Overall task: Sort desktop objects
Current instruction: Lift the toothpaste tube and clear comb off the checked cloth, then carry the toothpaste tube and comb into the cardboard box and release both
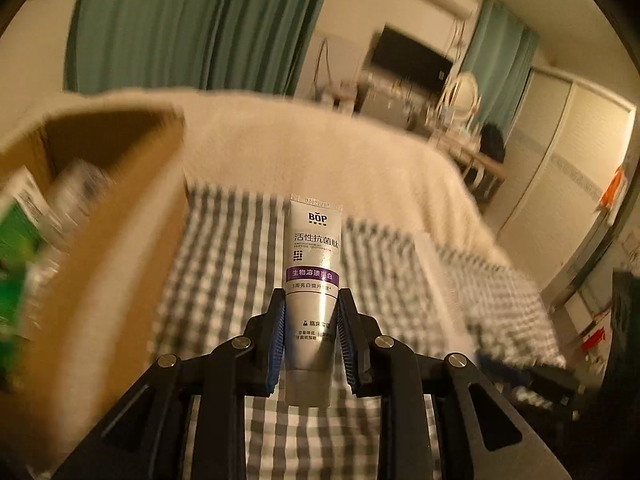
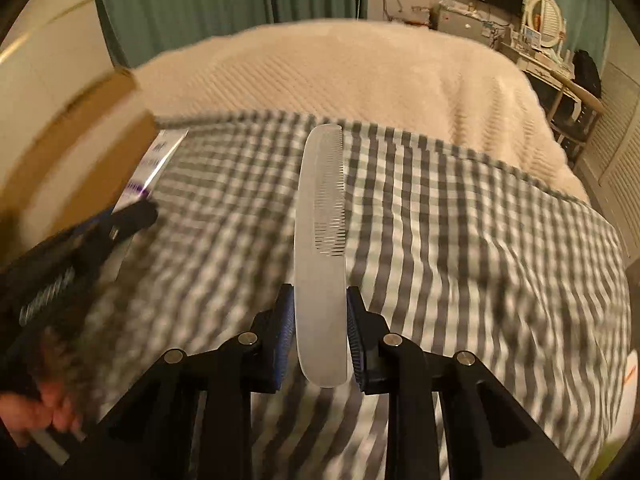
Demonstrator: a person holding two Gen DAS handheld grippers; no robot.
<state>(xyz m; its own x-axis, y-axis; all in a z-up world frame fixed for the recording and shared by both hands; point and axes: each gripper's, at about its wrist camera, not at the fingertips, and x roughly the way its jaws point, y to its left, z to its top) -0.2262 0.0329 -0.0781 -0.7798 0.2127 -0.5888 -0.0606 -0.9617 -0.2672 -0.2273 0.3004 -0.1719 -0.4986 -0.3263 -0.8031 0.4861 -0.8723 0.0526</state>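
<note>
In the left wrist view my left gripper (image 1: pixel 311 300) is shut on a silver toothpaste tube (image 1: pixel 314 264) with a purple band, which points forward above the grey checked cloth (image 1: pixel 224 264). A cardboard box (image 1: pixel 108 216) stands just to its left. In the right wrist view my right gripper (image 2: pixel 320 300) is shut on a frosted clear comb (image 2: pixel 322 248), held up over the checked cloth (image 2: pixel 460 240), teeth to the right. The left gripper (image 2: pixel 120 220) shows blurred at the left of that view, with the tube (image 2: pixel 160 160) beside the cardboard box (image 2: pixel 72 148).
The box holds a green carton (image 1: pixel 16 264) and a clear bottle (image 1: pixel 76 200). A cream blanket (image 2: pixel 340 72) covers the bed beyond the checked cloth. A person's hand (image 2: pixel 44 412) grips the left tool. A dressing table with a mirror (image 2: pixel 544 12) stands far right.
</note>
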